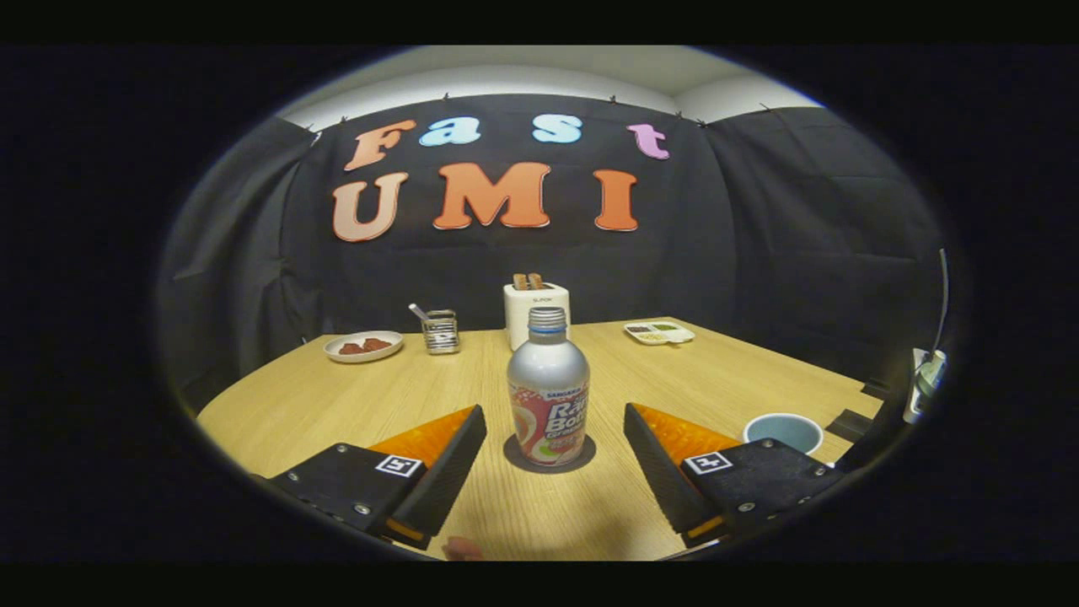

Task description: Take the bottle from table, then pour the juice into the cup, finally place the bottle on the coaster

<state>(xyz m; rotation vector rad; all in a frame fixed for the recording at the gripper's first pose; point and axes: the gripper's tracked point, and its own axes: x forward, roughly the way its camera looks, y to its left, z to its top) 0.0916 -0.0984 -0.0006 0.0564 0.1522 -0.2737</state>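
A silver bottle (548,389) with a red and white label stands upright on a dark round coaster (549,456) on the wooden table. Its neck is uncapped. My gripper (555,438) is open, its two black and orange fingers (442,459) standing wide on either side of the bottle without touching it. The bottle sits between the fingertips and slightly ahead of them. A light blue cup (784,432) stands on the table just beyond the right finger.
At the back of the table (337,396) stand a white toaster (536,312) with bread in it, a metal holder (440,330), a plate with brown pieces (363,346) and a small divided dish (659,332). A small reddish thing (462,548) lies near the front edge.
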